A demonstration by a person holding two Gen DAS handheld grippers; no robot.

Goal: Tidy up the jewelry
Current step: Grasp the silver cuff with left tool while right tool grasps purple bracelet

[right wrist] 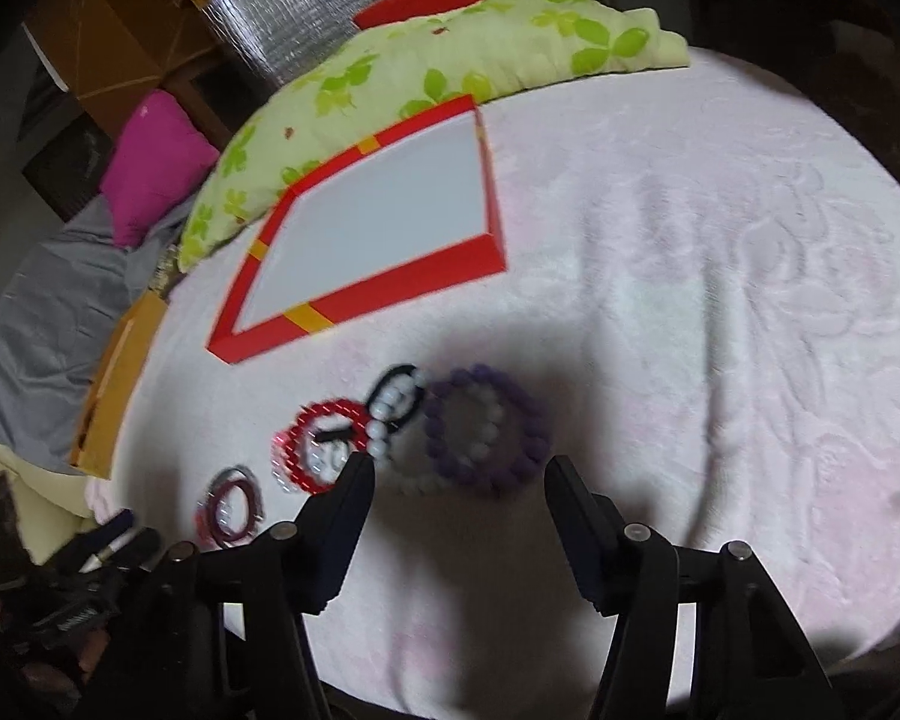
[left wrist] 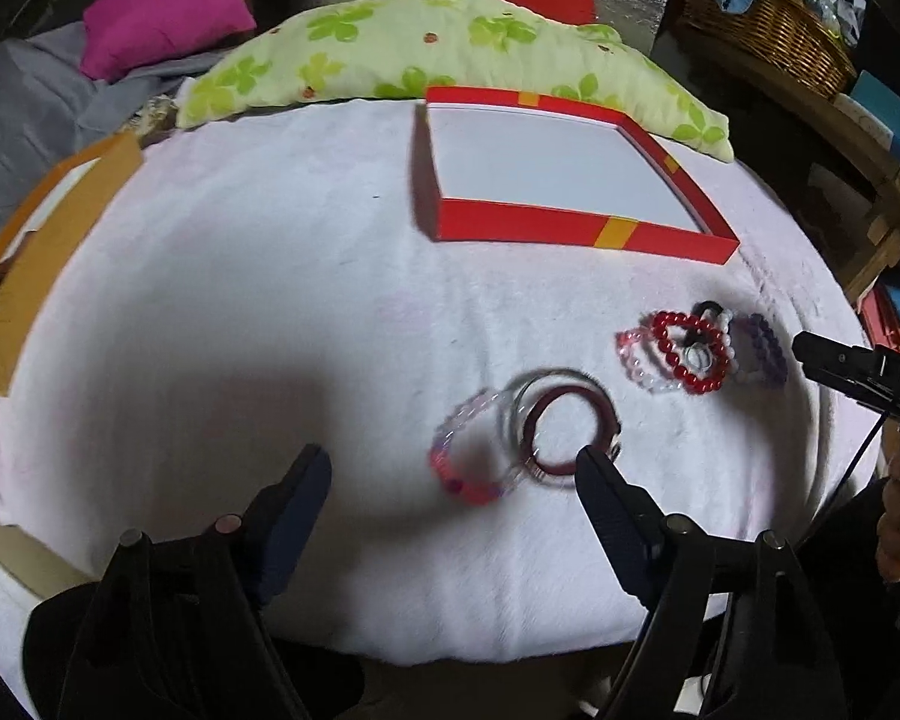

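I see my left gripper [left wrist: 453, 468] spread wide, empty, over the bangles [left wrist: 561, 429] on the white blanket [left wrist: 240, 276]. My right gripper [right wrist: 459, 477] gapes wide, empty, before the purple bead bracelet [right wrist: 486, 429]. Red box [left wrist: 576, 228] lies beyond.

Red box [left wrist: 528, 227] — purple bracelet [right wrist: 486, 426]

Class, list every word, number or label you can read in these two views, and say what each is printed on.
"DAS": white letters on the black body of the right gripper, cut off by the picture's edge.
Red box: only plain yellow bands, no text.
Nothing readable in the right wrist view.
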